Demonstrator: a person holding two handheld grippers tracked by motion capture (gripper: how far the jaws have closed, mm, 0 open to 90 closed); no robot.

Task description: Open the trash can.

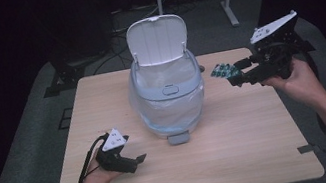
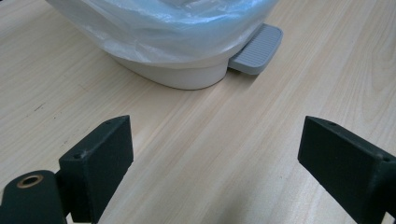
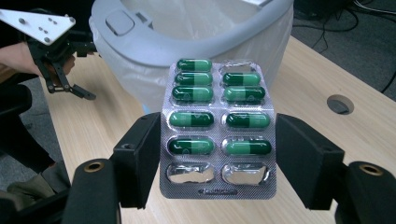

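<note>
Near the front left corner of the pale wooden table point(image 1: 244, 158), the left gripper point(image 1: 135, 161) rests low in the person's left hand point(image 1: 96, 180), its black jaws standing wide apart with nothing but bare tabletop between them. In the left gripper view those jaws point at the base of the bin and its grey ribbed foot pedal point(image 2: 257, 44), which juts toward the table's front edge.

At the middle of the table, nearer the far edge, stands the white and grey pedal bin point(image 1: 167, 91), lined with a clear plastic bag. Its white lid point(image 1: 157, 39) is tipped up and back, so the mouth is open.

Right of the bin, above the far right part of the table, the right gripper point(image 1: 235, 74) is held up off the surface in the person's right hand point(image 1: 296, 82) and points toward the bin. Its jaws are clamped on the two long sides of a silver foil blister pack of green capsules point(image 3: 218, 128), which sticks out beyond the tips. In the right gripper view the pack faces the camera, with nine capsules in place and three pockets torn open; the bin's grey rim lies just behind it.
</note>
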